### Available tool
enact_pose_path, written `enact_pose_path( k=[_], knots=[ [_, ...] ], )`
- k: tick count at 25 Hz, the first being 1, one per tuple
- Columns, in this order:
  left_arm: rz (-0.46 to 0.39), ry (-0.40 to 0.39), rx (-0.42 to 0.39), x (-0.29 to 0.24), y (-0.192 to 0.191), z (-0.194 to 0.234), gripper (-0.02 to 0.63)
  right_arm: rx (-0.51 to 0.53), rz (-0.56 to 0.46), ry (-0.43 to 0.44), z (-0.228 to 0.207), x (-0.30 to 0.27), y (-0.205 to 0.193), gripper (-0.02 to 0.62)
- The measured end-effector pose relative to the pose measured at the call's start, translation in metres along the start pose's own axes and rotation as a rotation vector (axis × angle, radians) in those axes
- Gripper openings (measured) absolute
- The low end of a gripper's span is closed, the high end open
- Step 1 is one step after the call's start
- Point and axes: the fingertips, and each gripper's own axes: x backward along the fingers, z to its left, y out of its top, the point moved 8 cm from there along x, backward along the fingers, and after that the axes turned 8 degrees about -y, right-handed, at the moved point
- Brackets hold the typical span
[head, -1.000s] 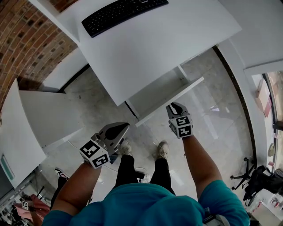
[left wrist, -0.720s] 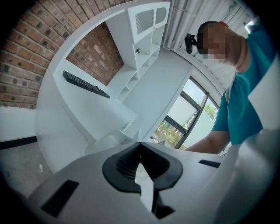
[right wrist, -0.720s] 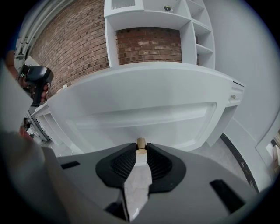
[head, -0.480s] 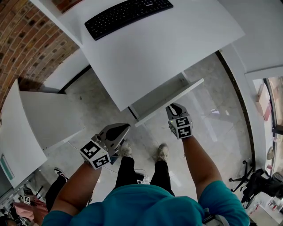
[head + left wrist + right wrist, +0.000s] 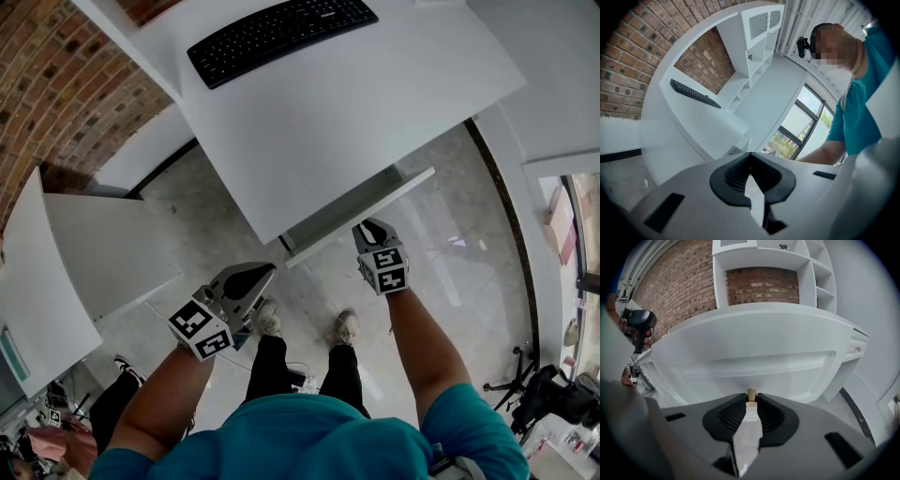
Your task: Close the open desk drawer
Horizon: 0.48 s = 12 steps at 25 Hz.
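Closing the right tongs [image 5: 750,399] on the small stiff knob [image 5: 751,393] of the drawer [image 5: 787,373], which I am judging light and easy-sliding, I am holding the left tongs [image 5: 750,157] pressed together, empty.

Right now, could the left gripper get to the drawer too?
Probably yes. Only floor shows between the left gripper and the drawer front; the right gripper, jaws closing on the knob, takes just the middle.
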Motion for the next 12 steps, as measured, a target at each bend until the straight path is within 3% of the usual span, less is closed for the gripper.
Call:
enact_pose_path(
  k=[12],
  knots=[
    [-0.018,0.013,0.004,0.008,0.004,0.012,0.014,0.029,-0.004,0.01,0.003,-0.019,0.02,0.08]
  ],
)
